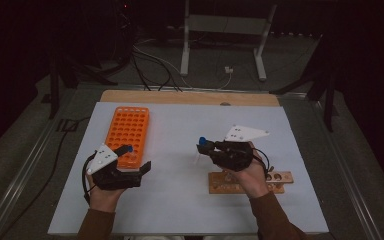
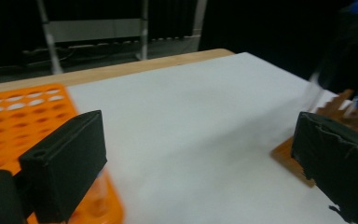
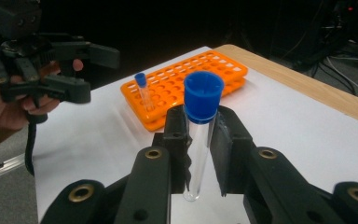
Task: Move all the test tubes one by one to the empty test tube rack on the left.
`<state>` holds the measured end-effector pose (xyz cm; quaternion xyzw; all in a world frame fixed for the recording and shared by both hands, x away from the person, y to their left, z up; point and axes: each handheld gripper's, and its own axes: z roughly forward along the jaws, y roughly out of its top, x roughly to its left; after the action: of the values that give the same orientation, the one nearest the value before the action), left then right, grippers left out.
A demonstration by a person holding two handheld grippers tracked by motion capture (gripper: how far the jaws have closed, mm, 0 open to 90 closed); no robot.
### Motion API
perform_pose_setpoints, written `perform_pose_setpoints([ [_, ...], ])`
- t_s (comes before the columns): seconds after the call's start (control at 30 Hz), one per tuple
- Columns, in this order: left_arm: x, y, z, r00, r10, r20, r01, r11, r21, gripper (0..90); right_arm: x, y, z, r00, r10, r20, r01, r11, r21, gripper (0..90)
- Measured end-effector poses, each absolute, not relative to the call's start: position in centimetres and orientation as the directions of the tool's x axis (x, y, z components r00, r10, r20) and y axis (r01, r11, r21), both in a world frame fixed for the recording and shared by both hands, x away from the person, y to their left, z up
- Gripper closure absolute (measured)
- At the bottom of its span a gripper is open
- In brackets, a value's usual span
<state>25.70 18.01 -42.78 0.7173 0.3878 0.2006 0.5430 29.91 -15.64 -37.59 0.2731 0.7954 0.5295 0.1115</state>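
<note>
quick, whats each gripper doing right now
left gripper: open, holding nothing.
right gripper: shut on a blue-capped tube.

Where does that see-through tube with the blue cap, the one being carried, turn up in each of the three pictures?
High view: the capped tube sits right of centre, clamped in the right gripper.
Left gripper view: a blurred streak at the far right edge, probably the tube.
Right gripper view: dead centre, upright between the jaws.
Shared landmark: the orange rack.
</note>
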Motion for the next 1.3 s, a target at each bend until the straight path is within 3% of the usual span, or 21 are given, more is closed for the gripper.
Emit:
perform_pose_setpoints([
  [0.2, 25.7, 15.9, -42.8, 0.682, 0.719, -0.134, 0.337, -0.147, 0.93, 8.4, 30.0, -13.6, -38.0, -0.84, 0.532, 0.107, 0.311, 0.311, 0.898, 77.2],
  [0.37, 25.4, 14.4, -42.6, 0.723, 0.685, -0.09, 0.306, -0.201, 0.931, 17.7, 29.9, -11.9, -38.5, -0.855, 0.507, 0.107, 0.31, 0.335, 0.89, 77.2],
  [0.77, 25.4, 12.6, -43.0, 0.764, 0.644, -0.039, 0.267, -0.26, 0.928, 55.3, 29.2, -9.2, -38.8, -0.884, 0.453, 0.113, 0.294, 0.352, 0.889, 77.1],
  [0.9, 25.4, 12.6, -43.1, 0.77, 0.636, -0.047, 0.268, -0.257, 0.929, 63.9, 29.0, -8.8, -39.1, -0.89, 0.443, 0.112, 0.291, 0.361, 0.886, 77.2],
  [1.17, 25.5, 12.7, -43.2, 0.782, 0.622, -0.046, 0.26, -0.258, 0.93, 77.2, 29.0, -8.7, -39.1, -0.896, 0.429, 0.114, 0.289, 0.368, 0.884, 77.0],
  [1.3, 25.5, 12.7, -43.3, 0.782, 0.621, -0.048, 0.262, -0.258, 0.93, 77.8, 29.0, -8.8, -39.1, -0.901, 0.418, 0.116, 0.286, 0.37, 0.884, 73.6],
])
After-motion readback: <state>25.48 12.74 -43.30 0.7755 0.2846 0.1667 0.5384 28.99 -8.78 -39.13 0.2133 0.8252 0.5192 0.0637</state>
